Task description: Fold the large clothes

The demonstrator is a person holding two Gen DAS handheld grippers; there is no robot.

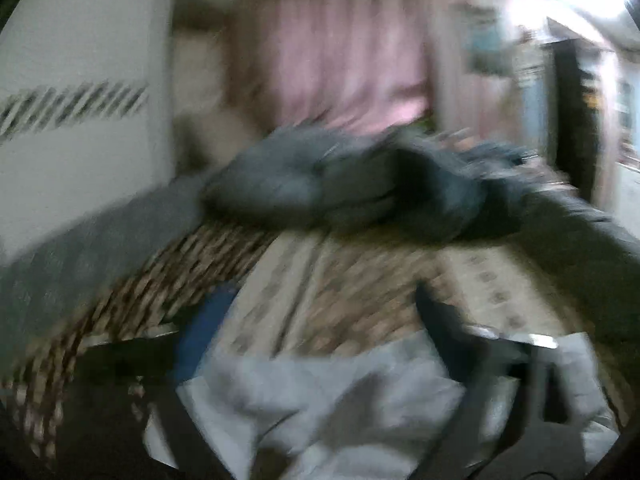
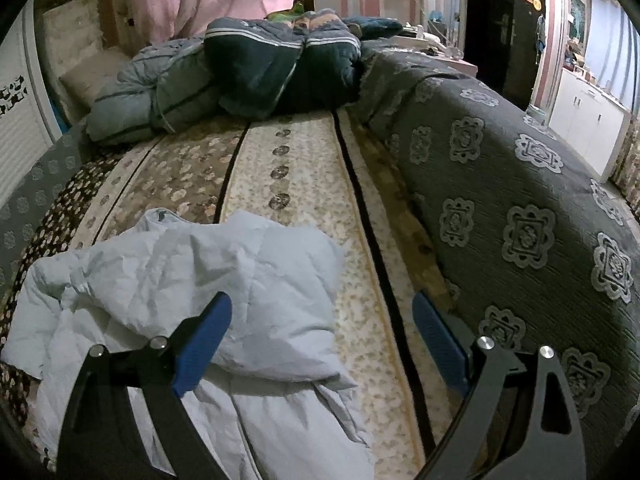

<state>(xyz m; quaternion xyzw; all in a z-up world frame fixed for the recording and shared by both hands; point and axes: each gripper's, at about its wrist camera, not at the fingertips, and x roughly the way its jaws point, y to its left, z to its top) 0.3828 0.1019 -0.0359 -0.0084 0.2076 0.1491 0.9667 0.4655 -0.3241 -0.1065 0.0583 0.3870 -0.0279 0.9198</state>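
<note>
Puffy white jacket (image 2: 192, 280) lies crumpled on the near left part of the bed (image 2: 296, 184), not folded at all yet. Left gripper (image 1: 320, 320) has its jaws wide apart with nothing pinched, though that view's pretty blurry. Right gripper (image 2: 320, 340) hovers over the jacket's right edge, jaws apart too and empty. I'd guess the next move is grabbing a hem or sleeve to flatten it.

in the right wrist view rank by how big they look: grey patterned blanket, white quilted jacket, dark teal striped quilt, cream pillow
1. Grey patterned blanket
2. White quilted jacket, though nearness to the camera inflates it
3. Dark teal striped quilt
4. Cream pillow, far away and partly cut off
</note>
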